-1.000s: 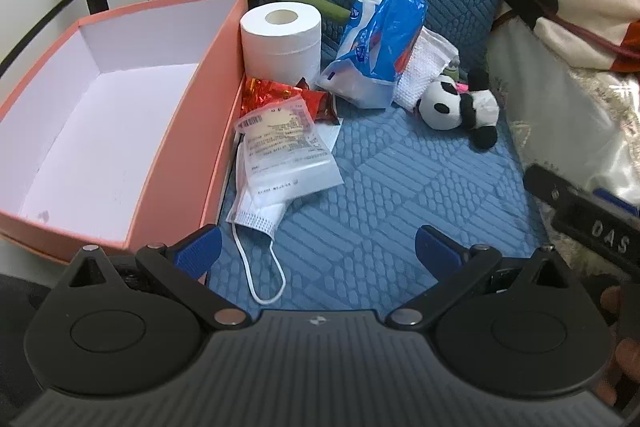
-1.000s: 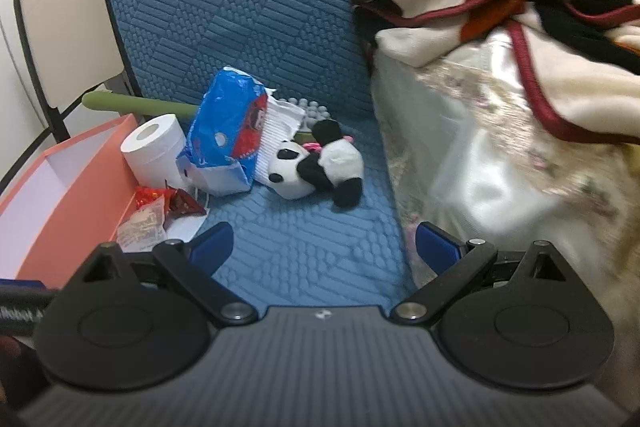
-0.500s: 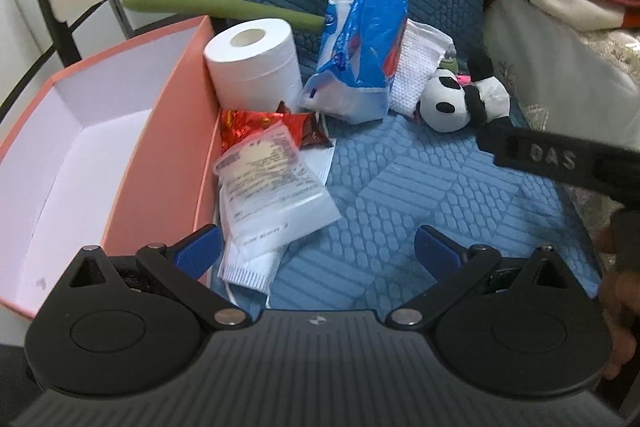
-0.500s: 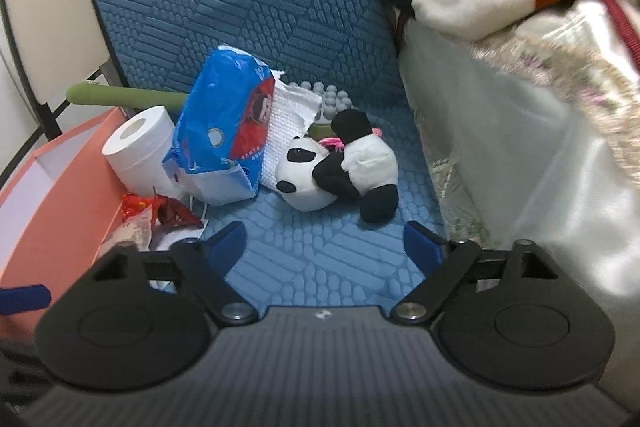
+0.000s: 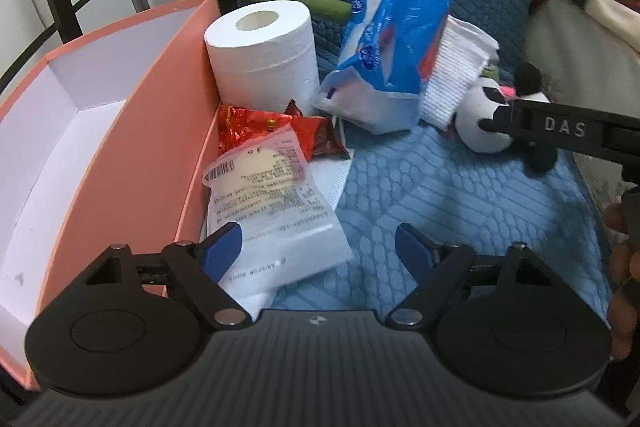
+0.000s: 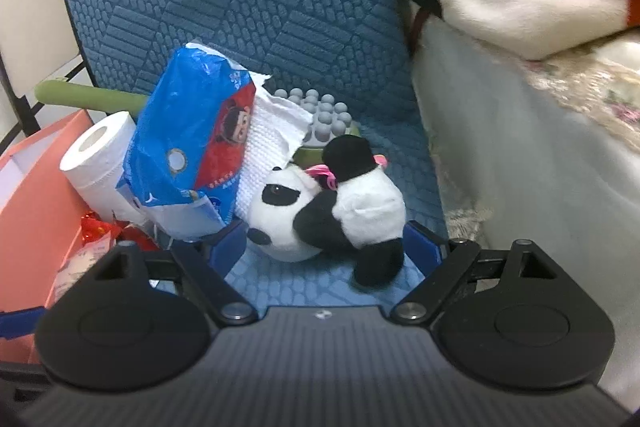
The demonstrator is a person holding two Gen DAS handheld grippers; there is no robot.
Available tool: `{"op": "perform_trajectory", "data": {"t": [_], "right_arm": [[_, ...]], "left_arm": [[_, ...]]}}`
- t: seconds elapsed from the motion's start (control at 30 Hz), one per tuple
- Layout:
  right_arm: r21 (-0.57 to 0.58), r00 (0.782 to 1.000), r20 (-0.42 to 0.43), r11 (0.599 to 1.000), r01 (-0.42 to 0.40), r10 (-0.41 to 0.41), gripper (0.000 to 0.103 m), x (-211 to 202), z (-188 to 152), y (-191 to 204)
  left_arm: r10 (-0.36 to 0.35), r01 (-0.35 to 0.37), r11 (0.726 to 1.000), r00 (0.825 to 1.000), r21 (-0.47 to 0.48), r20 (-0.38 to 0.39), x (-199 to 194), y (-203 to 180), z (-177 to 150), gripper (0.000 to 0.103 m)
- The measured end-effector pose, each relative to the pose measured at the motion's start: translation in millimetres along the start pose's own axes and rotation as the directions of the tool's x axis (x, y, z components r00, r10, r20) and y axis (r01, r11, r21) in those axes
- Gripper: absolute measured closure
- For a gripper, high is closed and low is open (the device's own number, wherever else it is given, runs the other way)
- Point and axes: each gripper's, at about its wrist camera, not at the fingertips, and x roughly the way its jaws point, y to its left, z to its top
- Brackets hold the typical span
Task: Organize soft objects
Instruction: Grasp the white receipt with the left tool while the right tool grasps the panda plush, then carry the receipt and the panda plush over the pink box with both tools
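The right gripper (image 6: pixel 326 241) stands wide open with its fingers flanking the panda (image 6: pixel 332 207) lying on the seat (image 6: pixel 304 281), positioned for a squeeze, while the left gripper (image 5: pixel 316 247), equally open and empty, hovers over the packet (image 5: pixel 276 203) beside the box (image 5: pixel 132 147).

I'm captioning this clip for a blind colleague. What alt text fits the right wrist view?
The open right gripper straddles a black-and-white panda plush lying on a blue quilted chair cushion, not yet closed on it. To its left a blue tissue pack leans beside a toilet paper roll and an orange box; a blanket-covered bed is on the right.
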Motion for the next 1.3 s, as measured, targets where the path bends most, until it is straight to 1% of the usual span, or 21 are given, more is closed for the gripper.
{"op": "perform_trajectory", "data": {"t": [0.07,0.3,0.33,0.37,0.43,0.53,0.57,0.63,0.67,0.7,0.73,0.77,0.8,0.83,0.9,0.97,1.1,1.2,1.3], "right_arm": [[-0.017,1.0,-0.002,1.0,0.003,-0.003,0.006,3.9,1.4,2.2],[-0.048,0.999,-0.032,0.999,0.026,-0.027,0.006,20.5,5.3,5.1],[-0.045,0.999,-0.033,0.999,0.022,-0.023,0.005,22.5,6.1,4.8],[-0.044,0.999,-0.035,0.999,0.023,-0.025,0.0,24.1,6.6,5.2],[-0.049,0.999,-0.036,0.998,0.032,-0.034,0.0,27.7,7.1,5.9],[-0.049,0.999,-0.048,0.999,0.023,-0.025,0.0,33.3,7.6,7.0],[-0.052,0.998,-0.059,0.998,0.023,-0.027,0.0,36.3,7.7,7.2],[-0.057,0.997,-0.077,0.998,0.024,-0.028,0.0,41.3,7.6,8.1],[-0.059,0.996,-0.079,0.998,0.026,-0.03,0.0,42.8,7.7,8.5],[-0.061,0.997,-0.077,0.998,0.027,-0.031,0.0,43.4,7.8,8.9],[-0.064,0.997,-0.076,0.998,0.027,-0.032,0.0,44.3,7.8,9.2],[-0.065,0.996,-0.077,0.997,0.027,-0.032,0.0,45.8,8.2,9.3],[-0.067,0.996,-0.078,0.997,0.027,-0.033,0.0,46.6,8.0,9.3],[-0.071,0.996,-0.079,0.997,0.028,-0.033,0.0,47.4,7.7,9.5],[-0.078,0.996,-0.081,0.996,0.029,-0.036,0.0,48.6,7.2,10.5],[-0.082,0.996,-0.079,0.996,0.03,-0.036,0.0,50.4,7.6,11.3],[-0.078,0.997,-0.075,0.997,0.022,-0.027,0.001,48.9,7.4,10.2],[-0.083,0.997,-0.071,0.996,0.017,-0.023,0.003,46.9,7.0,11.2],[-0.096,0.998,-0.067,0.995,0.017,-0.023,0.005,43.2,6.0,11.0]], "left_arm": [[0.009,-0.009,1.0,1.0,-0.007,0.007,4.8,1.4,1.9,0.019],[0.047,-0.046,0.999,0.998,-0.017,0.035,22.6,6.4,5.2,0.019],[0.056,-0.056,0.998,0.997,-0.014,0.043,24.7,6.7,4.8,0.019],[0.067,-0.066,0.998,0.996,-0.008,0.053,25.8,7.0,4.3,0.019],[0.083,-0.083,0.997,0.994,0.004,0.066,29.2,7.2,3.2,0.02],[0.084,-0.084,0.996,0.994,0.009,0.064,34.9,8.7,1.7,0.026],[0.086,-0.087,0.996,0.994,0.011,0.065,36.5,9.3,0.9,0.031],[0.093,-0.094,0.995,0.993,0.015,0.067,38.7,10.7,-1.1,0.032],[0.092,-0.093,0.996,0.993,0.017,0.07,39.3,11.5,-2.6,0.035],[0.094,-0.095,0.995,0.993,0.019,0.073,39.8,12.4,-3.4,0.04],[0.099,-0.101,0.995,0.992,0.02,0.078,39.9,13.8,-4.1,0.043],[0.101,-0.103,0.995,0.992,0.017,0.08,39.4,15.0,-4.8,0.048],[0.102,-0.103,0.995,0.992,0.009,0.081,39.0,16.6,-5.1,0.053],[0.101,-0.101,0.995,0.991,-0.006,0.082,38.1,19.0,-5.1,0.055],[0.093,-0.09,0.995,0.992,-0.041,0.084,35.8,24.3,-5.0,0.063],[0.088,-0.083,0.995,0.993,-0.062,0.082,33.7,28.2,-3.8,0.067],[0.084,-0.077,0.994,0.993,-0.082,0.087,25.8,32.5,-2.4,0.073],[0.07,-0.062,0.994,0.993,-0.087,0.092,19.6,34.7,-1.8,0.076],[0.062,-0.053,0.994,0.993,-0.094,0.1,13.7,36.4,-2.0,0.077]]}}
